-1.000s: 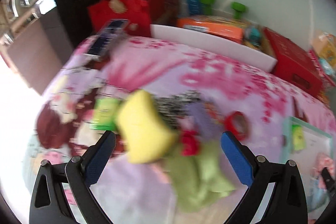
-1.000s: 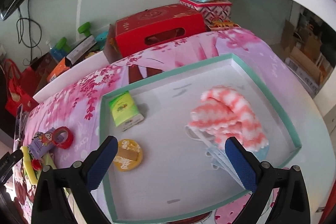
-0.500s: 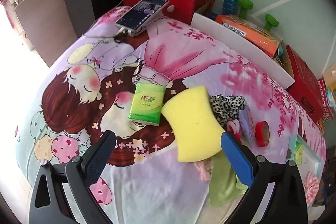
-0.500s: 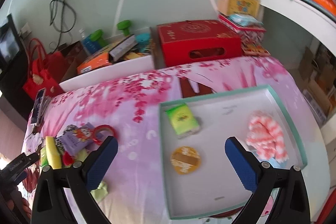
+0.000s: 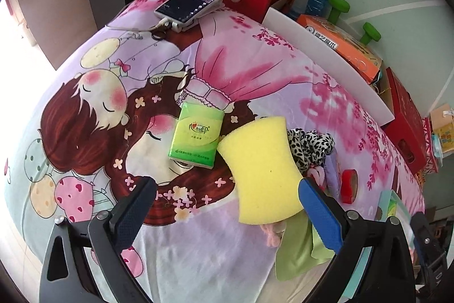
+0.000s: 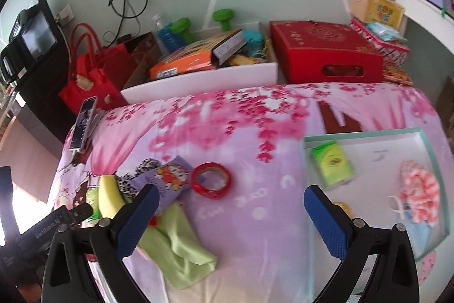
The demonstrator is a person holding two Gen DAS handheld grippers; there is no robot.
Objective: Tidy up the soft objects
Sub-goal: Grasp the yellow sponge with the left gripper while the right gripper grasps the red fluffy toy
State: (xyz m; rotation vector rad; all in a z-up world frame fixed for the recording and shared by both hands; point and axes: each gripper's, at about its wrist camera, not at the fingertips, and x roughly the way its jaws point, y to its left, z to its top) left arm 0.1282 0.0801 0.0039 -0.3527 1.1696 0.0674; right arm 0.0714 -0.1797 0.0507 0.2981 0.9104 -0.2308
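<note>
Both sets of jaws stand spread with nothing between them. The left gripper [image 5: 224, 206] has swung in half a second from a blurred pass to a steady look down at the sponge [image 5: 261, 169], which lies on the bedspread [image 5: 255, 70] touching the tissue pack [image 5: 197, 138]. The right gripper [image 6: 229, 215] has pulled back from the tray [image 6: 434, 161] (tissues and a pink striped cloth [image 6: 420, 195] already inside) toward the pile, so another pickup looks likely
</note>
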